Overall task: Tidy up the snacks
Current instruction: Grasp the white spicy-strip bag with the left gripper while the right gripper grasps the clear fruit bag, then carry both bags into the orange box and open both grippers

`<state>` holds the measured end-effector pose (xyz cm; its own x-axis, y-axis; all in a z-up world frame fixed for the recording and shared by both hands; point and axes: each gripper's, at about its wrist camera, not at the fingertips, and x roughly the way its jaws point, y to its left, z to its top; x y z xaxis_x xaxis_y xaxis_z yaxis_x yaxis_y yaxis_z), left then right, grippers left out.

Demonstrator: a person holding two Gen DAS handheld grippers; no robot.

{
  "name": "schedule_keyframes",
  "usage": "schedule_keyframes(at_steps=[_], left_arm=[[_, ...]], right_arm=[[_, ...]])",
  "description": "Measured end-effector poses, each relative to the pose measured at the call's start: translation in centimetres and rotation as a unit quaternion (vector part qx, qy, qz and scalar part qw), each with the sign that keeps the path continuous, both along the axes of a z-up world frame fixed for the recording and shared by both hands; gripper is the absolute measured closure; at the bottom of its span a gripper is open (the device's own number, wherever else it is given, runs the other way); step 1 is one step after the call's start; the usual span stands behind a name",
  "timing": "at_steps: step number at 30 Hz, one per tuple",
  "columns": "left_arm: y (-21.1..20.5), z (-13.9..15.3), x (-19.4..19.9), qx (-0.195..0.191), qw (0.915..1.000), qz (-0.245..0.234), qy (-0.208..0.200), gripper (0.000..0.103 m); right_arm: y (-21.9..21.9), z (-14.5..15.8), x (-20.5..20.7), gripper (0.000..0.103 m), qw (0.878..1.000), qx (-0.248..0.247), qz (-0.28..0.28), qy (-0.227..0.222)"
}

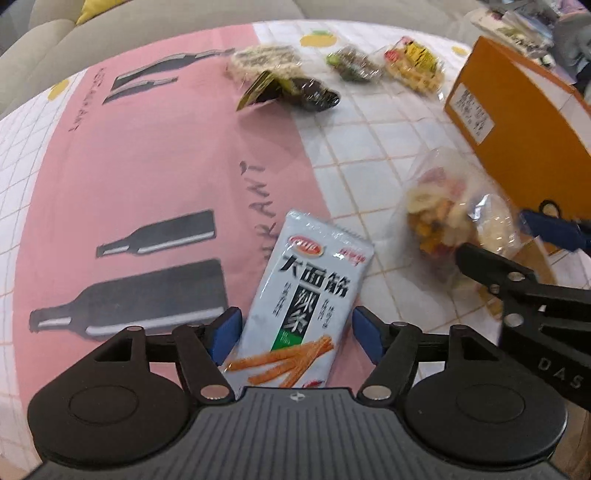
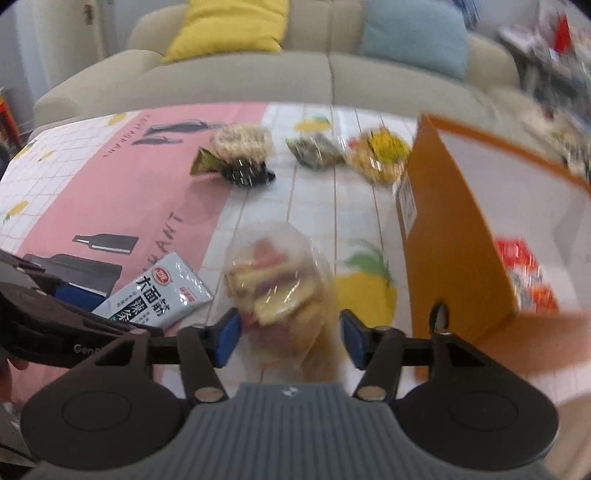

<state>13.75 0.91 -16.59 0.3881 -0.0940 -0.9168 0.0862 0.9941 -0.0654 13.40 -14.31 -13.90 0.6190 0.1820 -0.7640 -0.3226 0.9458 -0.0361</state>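
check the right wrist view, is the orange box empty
No: through the open side of the orange box, a red and white snack packet already lies inside against its white inner wall.

Six snack packs lie loose: one pale blue-grey packet, one clear bag of mixed pieces, and four small packs, among them a dark wrapper, in the upper middle. One orange box holds one red packet. Two cushions lean behind.
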Motion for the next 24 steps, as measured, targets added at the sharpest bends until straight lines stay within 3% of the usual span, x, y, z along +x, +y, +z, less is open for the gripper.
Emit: schedule_keyframes(at_steps=[4, 8, 11, 13, 18, 24], left_arm=[[-0.3, -0.4, -0.2, 0.015, 0.9994, -0.016, -0.026, 0.021], [-0.7, -0.7, -0.7, 0.020, 0.9980, -0.038, -0.046, 0.021], [-1.1, -0.6, -1.0, 0.021, 0.9968, -0.050, -0.060, 0.030], [-1.3, -0.5, -1.1, 0.021, 0.9964, -0.050, -0.065, 0.041], [-1.5, -0.4, -1.3, 0.032, 0.9959, -0.050, -0.068, 0.045], [-0.1, 0.4, -1.7, -0.021, 0.9983, -0.006, -0.054, 0.047]], right_arm=[[0.5, -0.3, 0.4, 0.039, 1.000, -0.003, 0.014, -0.019], [0.0, -0.9, 1.3, 0.040, 1.000, 0.027, 0.005, 0.005], [0.3, -1.2, 1.3, 0.047, 0.999, 0.032, 0.006, 0.011], [0.5, -1.1, 1.1, 0.051, 1.000, 0.026, 0.012, 0.007], [0.2, -1.0, 1.1, 0.052, 0.999, 0.034, 0.007, 0.012], [-1.4, -0.3, 1.4, 0.053, 0.996, 0.077, -0.030, 0.028]])
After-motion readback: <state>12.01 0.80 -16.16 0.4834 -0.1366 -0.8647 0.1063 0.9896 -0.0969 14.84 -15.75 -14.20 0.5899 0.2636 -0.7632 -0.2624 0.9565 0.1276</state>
